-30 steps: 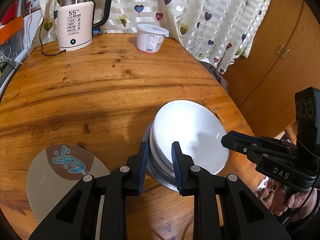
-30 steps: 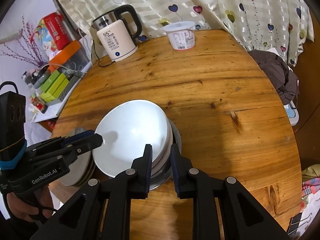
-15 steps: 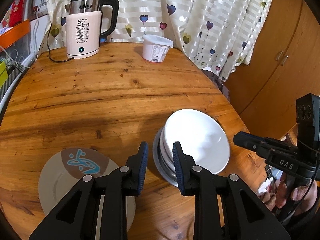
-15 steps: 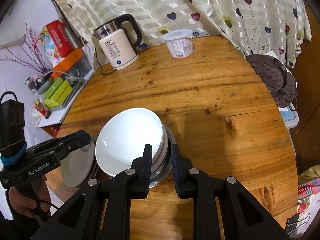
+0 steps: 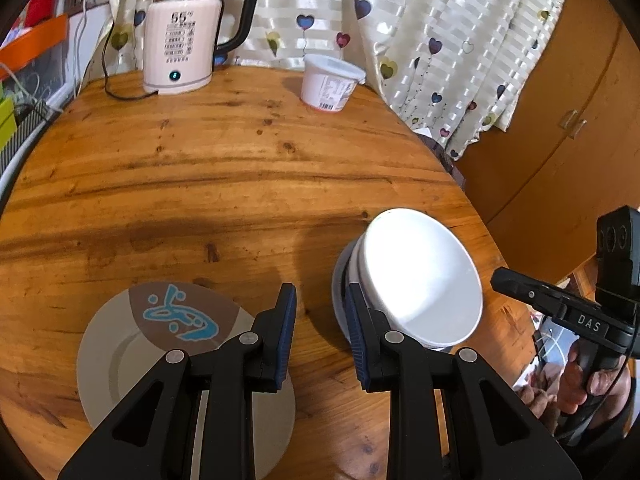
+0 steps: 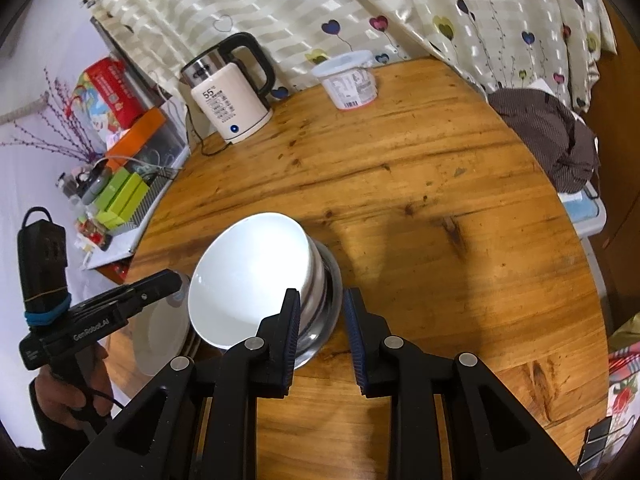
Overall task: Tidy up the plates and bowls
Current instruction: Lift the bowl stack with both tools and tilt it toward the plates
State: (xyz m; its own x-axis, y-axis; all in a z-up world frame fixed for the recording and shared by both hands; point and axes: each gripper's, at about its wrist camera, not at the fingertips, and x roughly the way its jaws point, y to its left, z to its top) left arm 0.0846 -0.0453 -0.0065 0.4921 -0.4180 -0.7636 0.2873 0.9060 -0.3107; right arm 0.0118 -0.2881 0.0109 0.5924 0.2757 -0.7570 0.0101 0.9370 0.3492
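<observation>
A stack of white bowls [image 5: 420,280] sits nested in a steel bowl [image 5: 339,288] on the round wooden table; it also shows in the right wrist view [image 6: 248,280]. A grey plate with a blue fish motif [image 5: 132,344] lies to its left, seen as stacked plates [image 6: 164,340] in the right wrist view. My left gripper [image 5: 320,320] is open and empty, between the plate and the bowls. My right gripper [image 6: 322,320] is open and empty, just in front of the bowl stack; it shows at the right of the left wrist view [image 5: 520,282].
A pink electric kettle [image 5: 180,40] with its cord and a white lidded tub [image 5: 330,82] stand at the table's far edge by the curtain. A shelf of boxes [image 6: 120,192] is left of the table. Dark cloth [image 6: 552,140] lies off its right edge.
Both grippers have drawn back and up from the bowl stack, which now looks smaller. The left gripper has shifted left, off the bowl rim. Both jaws are slightly wider.
</observation>
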